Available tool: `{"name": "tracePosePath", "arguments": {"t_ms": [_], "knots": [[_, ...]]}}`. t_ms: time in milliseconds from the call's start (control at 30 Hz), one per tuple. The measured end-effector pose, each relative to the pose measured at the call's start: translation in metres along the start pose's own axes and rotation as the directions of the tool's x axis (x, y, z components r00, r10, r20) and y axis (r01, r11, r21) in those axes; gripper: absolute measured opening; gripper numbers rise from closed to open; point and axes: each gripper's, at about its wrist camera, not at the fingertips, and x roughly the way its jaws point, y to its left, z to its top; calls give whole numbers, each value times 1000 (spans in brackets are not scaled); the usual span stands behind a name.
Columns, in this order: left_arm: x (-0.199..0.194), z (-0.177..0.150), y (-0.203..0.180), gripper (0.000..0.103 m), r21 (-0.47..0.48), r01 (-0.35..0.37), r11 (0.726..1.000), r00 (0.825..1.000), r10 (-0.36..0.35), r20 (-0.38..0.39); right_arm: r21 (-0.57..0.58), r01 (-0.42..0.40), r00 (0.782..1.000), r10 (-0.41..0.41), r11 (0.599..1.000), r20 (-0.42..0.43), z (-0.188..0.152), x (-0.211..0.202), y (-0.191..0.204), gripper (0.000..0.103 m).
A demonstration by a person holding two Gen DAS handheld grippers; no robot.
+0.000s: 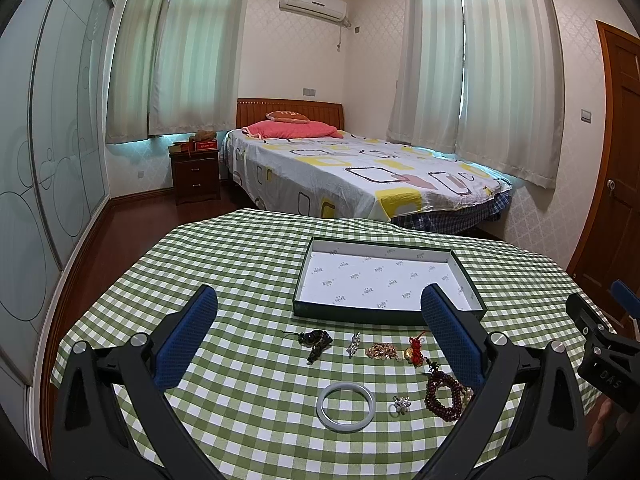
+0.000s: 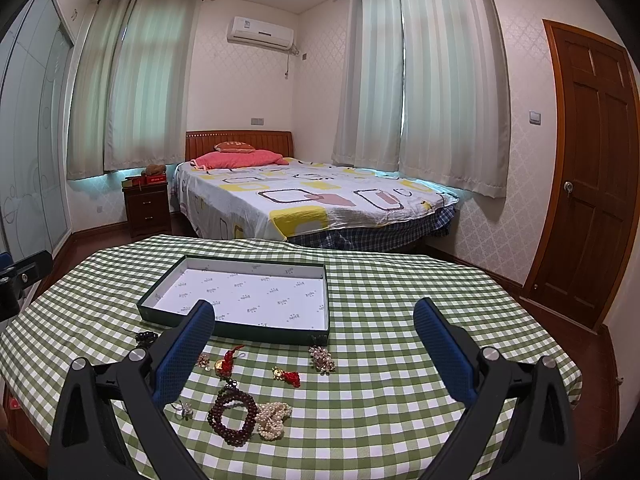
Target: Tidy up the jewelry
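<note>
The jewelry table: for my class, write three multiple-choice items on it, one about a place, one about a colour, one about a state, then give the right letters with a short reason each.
1. Where does the pale bangle lie?
A. in the tray
B. on the checked cloth, nearer the camera than the tray
C. on the bed

2. What colour is the beaded bracelet beside the pearl strand?
A. dark reddish brown
B. bright blue
C. yellow

3. What is the state of the tray?
A. shut with a lid
B. full of jewelry
C. open and empty

Answers: 1 B, it rests on the cloth before the tray; 2 A, its beads are dark reddish brown; 3 C, only printed white lining shows inside.
</note>
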Motion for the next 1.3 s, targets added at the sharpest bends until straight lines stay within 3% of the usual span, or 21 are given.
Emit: {"name": "tracePosePath", "arguments": {"t_ms": [267, 367, 600, 933, 1200, 1300], "knots": [[15, -19, 1, 99, 13, -2, 1000, 1000, 2, -1, -12, -17, 1000, 18, 1000, 25, -15, 11, -4, 98], [31, -36, -1, 99, 39, 2, 999, 1000, -1, -26, -20, -36, 999, 37, 999, 37, -29, 20, -3, 98], [71, -77, -7, 99, 72, 23, 997, 989, -12, -148, -53, -68, 997, 66, 996, -32, -67, 49, 0, 98], [121, -107, -9, 99, 37, 30, 999, 940, -15, -340, -26, -89, 991, 86, 996, -107, -83, 70, -2, 98], [143, -126, -17, 99, 48, 36, 998, 904, -12, -428, -16, -97, 984, 93, 995, -155, -91, 84, -2, 97], [147, -130, -17, 99, 54, 26, 998, 902, 0, -432, -14, -103, 981, 99, 995, -164, -92, 85, -2, 98]]}}
